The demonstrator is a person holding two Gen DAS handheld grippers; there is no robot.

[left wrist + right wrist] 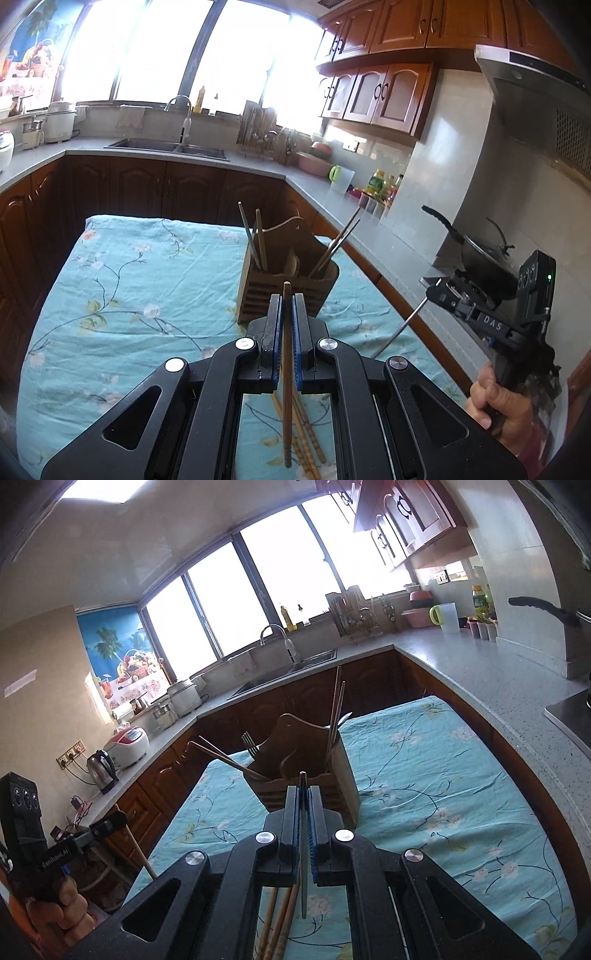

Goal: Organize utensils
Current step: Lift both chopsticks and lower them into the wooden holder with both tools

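Fingers first: my left gripper (287, 295) is clamped on a wooden chopstick (287, 387), which runs lengthwise between the blue pads, tip poking out front. My right gripper (303, 788) is clamped the same way on a thin grey metal chopstick (303, 871). Table (122, 266) with teal floral cloth fills the lower part of both views. Wooden utensil holder (280, 291) stands upright on it, just ahead of both grippers. Holder has chopsticks (258, 240) leaning in its left part, a metal pair (338, 243) slanting out of the right, and a fork (250, 747) seen from the right wrist view. Loose wooden chopsticks (308, 439) lie on the cloth under my left gripper.
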